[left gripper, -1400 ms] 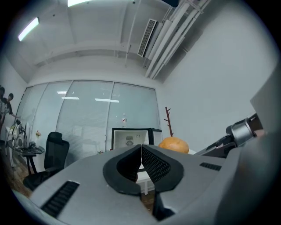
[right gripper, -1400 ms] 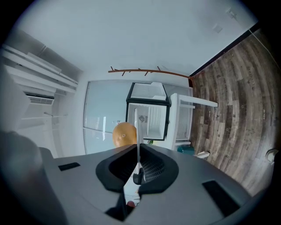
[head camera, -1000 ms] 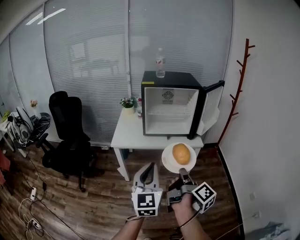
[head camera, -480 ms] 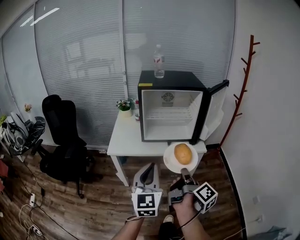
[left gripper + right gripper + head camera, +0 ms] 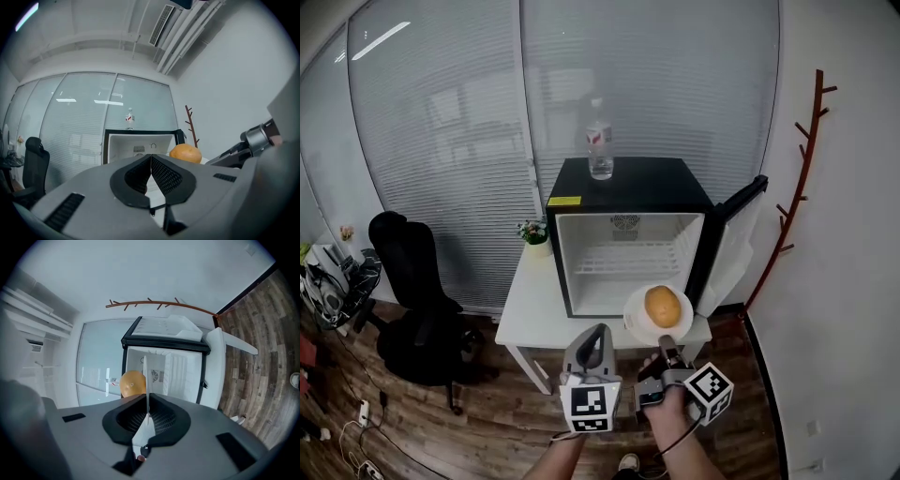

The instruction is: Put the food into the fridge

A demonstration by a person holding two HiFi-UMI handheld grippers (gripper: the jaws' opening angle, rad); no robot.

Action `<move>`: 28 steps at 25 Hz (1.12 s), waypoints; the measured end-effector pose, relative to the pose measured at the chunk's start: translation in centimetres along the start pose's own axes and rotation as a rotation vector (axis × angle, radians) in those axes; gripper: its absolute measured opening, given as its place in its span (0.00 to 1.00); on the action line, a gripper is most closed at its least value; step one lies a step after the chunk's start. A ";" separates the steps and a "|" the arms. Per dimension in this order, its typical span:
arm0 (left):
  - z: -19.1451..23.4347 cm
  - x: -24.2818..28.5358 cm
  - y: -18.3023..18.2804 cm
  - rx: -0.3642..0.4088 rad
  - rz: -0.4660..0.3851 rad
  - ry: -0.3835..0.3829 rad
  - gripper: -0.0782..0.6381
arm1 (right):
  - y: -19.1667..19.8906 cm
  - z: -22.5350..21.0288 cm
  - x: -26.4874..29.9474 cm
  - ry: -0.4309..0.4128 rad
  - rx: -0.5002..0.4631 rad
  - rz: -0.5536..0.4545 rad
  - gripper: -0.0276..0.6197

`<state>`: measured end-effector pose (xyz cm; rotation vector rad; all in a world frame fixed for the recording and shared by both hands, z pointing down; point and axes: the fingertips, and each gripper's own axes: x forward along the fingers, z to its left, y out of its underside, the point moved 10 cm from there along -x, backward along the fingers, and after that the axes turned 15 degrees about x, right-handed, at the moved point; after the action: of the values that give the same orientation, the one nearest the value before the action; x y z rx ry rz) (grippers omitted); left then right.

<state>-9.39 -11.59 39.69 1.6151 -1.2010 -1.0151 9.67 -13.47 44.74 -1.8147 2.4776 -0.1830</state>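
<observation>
A round orange food [image 5: 663,306] lies on a small white plate [image 5: 636,323]. My right gripper [image 5: 668,347] is shut on the plate's near rim and holds it level in front of the open fridge [image 5: 628,184]. In the right gripper view the plate [image 5: 145,376] shows edge-on between the pads, with the food [image 5: 132,383] to its left. My left gripper [image 5: 598,341] hangs beside it on the left, shut and empty; its pads [image 5: 161,172] meet. The fridge's white inside [image 5: 626,255] has a wire shelf and holds nothing.
The black fridge stands on a white table [image 5: 528,303], its door [image 5: 734,239] swung open to the right. A water bottle [image 5: 600,150] stands on top of it. A potted plant [image 5: 532,232] sits left of it. An office chair [image 5: 405,281] and a coat rack [image 5: 803,169] flank the table.
The fridge and table have come nearer and look larger. Both grippers and the plate with the food keep their places in front of me.
</observation>
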 end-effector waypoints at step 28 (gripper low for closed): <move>4.8 27.0 6.1 -0.012 -0.017 0.083 0.15 | -7.4 -0.3 26.0 0.031 0.032 -0.090 0.10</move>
<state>-10.00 -39.62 40.93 1.6448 -1.1256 -0.9545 8.75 -40.41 46.52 -1.9255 2.4003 -0.2565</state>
